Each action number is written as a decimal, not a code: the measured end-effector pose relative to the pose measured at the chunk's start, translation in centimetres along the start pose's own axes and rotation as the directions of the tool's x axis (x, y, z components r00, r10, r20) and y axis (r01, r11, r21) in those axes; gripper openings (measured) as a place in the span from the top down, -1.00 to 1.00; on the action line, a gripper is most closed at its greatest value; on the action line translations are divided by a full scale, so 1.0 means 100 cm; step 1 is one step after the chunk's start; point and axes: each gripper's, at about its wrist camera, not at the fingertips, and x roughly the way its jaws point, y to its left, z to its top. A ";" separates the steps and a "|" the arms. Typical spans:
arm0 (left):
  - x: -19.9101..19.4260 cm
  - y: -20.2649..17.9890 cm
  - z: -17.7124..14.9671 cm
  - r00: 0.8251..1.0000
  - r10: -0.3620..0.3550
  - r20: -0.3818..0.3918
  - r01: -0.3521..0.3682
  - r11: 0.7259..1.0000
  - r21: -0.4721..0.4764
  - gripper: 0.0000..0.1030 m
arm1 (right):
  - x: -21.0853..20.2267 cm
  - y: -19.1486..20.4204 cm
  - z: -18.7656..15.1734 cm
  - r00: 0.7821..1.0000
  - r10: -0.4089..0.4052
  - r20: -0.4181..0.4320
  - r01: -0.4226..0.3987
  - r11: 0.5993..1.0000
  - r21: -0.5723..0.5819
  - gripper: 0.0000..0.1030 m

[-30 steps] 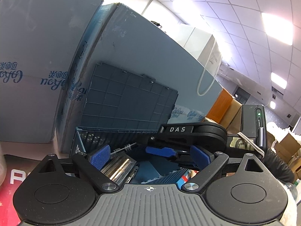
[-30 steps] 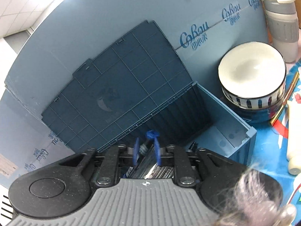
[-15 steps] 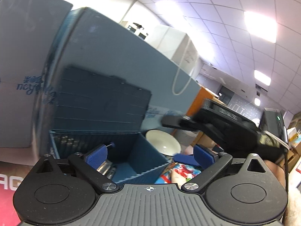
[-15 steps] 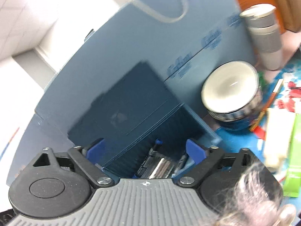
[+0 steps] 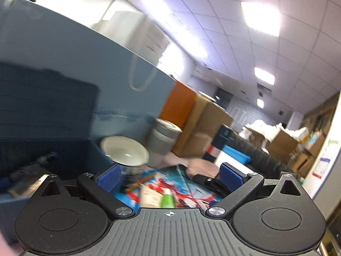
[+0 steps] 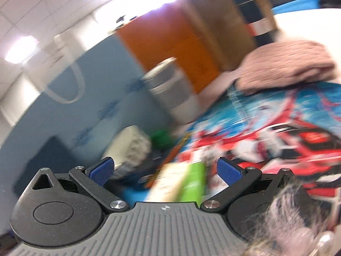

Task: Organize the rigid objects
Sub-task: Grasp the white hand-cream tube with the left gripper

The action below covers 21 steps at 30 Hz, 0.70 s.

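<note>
The open blue storage box (image 5: pixel 93 157) sits at the left of the left wrist view, with a brush (image 5: pixel 32 166) and shiny items inside. My left gripper (image 5: pixel 169 176) is open and empty, to the right of the box over the colourful mat (image 5: pixel 187 183). A green tube (image 5: pixel 167 199) and a cream tube (image 5: pixel 149 196) lie on the mat just ahead of it. My right gripper (image 6: pixel 165 170) has its jaws opening; the green tube (image 6: pixel 194 181) and a cream pack (image 6: pixel 170 183) lie blurred on the mat below the gap, and neither pad touches them.
A white bowl (image 5: pixel 124 153) and a grey lidded cup (image 5: pixel 163 138) stand by the big blue bag (image 5: pixel 64 64). A pink cloth (image 6: pixel 283 66) lies on the mat's far side. A black, red and white flask (image 5: pixel 215 149) and cardboard boxes (image 5: pixel 204 123) stand behind.
My right gripper let go of the item it held over the box, opened wide and swung right over the mat. My left gripper also swung right, away from the box.
</note>
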 end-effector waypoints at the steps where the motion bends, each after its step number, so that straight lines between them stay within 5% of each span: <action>1: 0.005 -0.004 -0.003 1.000 -0.019 0.006 0.019 1.000 -0.013 -0.95 | 0.001 -0.011 -0.003 1.000 -0.009 0.022 0.009 1.000 0.004 -1.00; 6: 0.047 -0.028 -0.017 0.998 0.015 -0.056 -0.012 0.999 0.047 -0.95 | 0.001 -0.054 -0.008 0.995 -0.035 0.095 0.031 0.999 0.041 -1.00; 9: 0.082 -0.038 -0.031 0.986 0.109 -0.130 -0.088 0.983 0.159 -0.93 | -0.001 -0.072 -0.008 0.992 -0.039 0.120 0.031 0.997 0.072 -1.00; 12: 0.117 -0.043 -0.043 0.938 0.304 -0.166 -0.245 0.921 0.302 -0.89 | 0.000 -0.086 -0.011 0.990 -0.021 0.138 0.006 0.994 0.105 -1.00; 21: 0.191 -0.029 -0.064 0.808 0.457 -0.372 -0.277 0.851 0.445 -0.01 | 0.005 -0.099 -0.013 0.996 0.032 0.085 -0.045 0.986 0.162 -1.00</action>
